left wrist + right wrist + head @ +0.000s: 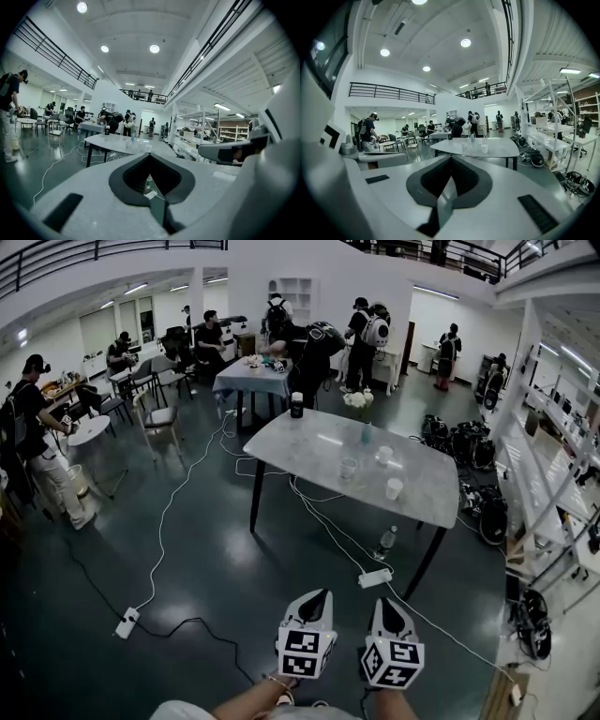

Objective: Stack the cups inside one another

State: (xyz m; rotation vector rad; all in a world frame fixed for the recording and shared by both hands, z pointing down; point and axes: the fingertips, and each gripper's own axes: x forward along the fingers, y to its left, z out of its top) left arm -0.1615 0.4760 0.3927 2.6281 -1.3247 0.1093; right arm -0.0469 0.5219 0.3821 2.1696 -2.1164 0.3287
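Head view puts the cups out on the far right part of a grey marble-look table (300,442): a clear cup (349,468) toward the middle, a far white cup (384,456) just beyond it to the right, and a near white cup (395,488) close to the table's near edge. All three stand upright and apart from one another, none nested yet. A blue bottle (366,432) stands farther back, and a dark container (297,405) and some flowers (357,400) sit at the far edge. White cables (309,498) trail over the floor between here and the table, with a power strip (375,577) and a plastic bottle (383,542) lying near the table's right leg. Nearest of all, the left gripper (322,595) and right gripper (387,603) hang side by side, well short of the table, each with its jaws pressed together on nothing. I would say the approach comes first: step over the cables, spread one set of jaws before reaching, pinch a white cup by its wall, steady the receiving cup with the other gripper, and lower it straight in.
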